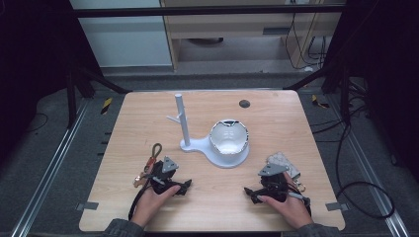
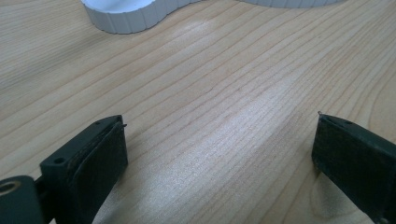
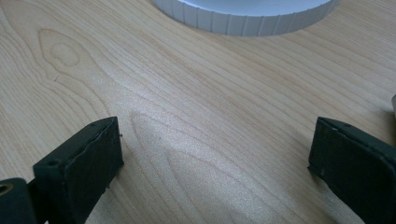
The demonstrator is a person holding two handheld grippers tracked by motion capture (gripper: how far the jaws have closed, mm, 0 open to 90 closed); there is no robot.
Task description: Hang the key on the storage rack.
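A white stand (image 1: 183, 118) with an upright post and short pegs rises from a flat white base (image 1: 197, 145) near the table's middle. On the wide end of that base sits a white bowl-like cup (image 1: 228, 137). My left gripper (image 1: 184, 186) rests low over the near left of the wooden table (image 1: 276, 118). In the left gripper view it (image 2: 219, 158) stands open over bare wood, with the ribbed base edge (image 2: 135, 16) ahead. My right gripper (image 1: 249, 191) sits at the near right. It (image 3: 215, 163) is open too, nothing between its pads, with the base rim (image 3: 243, 16) beyond.
A cord loop with an orange clip (image 1: 152, 159) lies just behind the left gripper. Behind the right gripper is a crumpled pale cloth (image 1: 284, 162). A small dark disc (image 1: 244, 103) marks the far side of the table. Dark frame legs and cables surround the table.
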